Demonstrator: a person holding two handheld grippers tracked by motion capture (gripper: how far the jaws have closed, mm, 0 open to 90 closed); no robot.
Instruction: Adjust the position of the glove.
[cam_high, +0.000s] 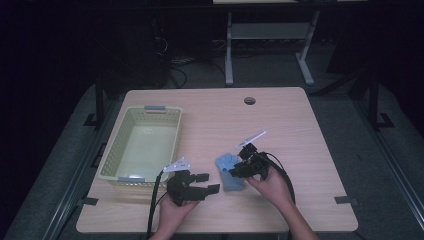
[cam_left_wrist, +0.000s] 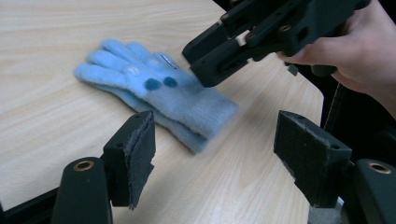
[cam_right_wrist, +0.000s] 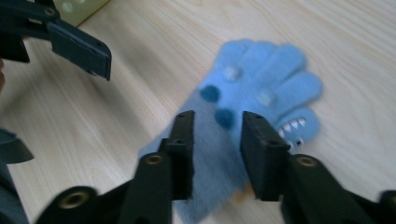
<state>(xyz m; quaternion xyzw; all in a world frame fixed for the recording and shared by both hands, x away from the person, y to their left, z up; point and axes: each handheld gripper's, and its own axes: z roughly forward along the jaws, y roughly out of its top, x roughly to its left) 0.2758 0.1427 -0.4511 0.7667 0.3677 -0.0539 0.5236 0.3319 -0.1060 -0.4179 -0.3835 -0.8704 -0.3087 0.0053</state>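
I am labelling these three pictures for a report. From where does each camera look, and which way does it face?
High view: above the person's side, facing forward and down on the table; both hands and forearms show.
Left gripper view: rides the left gripper, facing the blue glove; its two jaws show.
Right gripper view: rides the right gripper, above the glove; its jaws show.
Shared: the glove, in all three.

a light blue fuzzy glove (cam_high: 229, 173) lies flat on the wooden table, right of the basket and near the front edge. its fingers are spread and point away from the person. two dark blue dots and pale bumps mark its back, and a small toothed face sits on the thumb.
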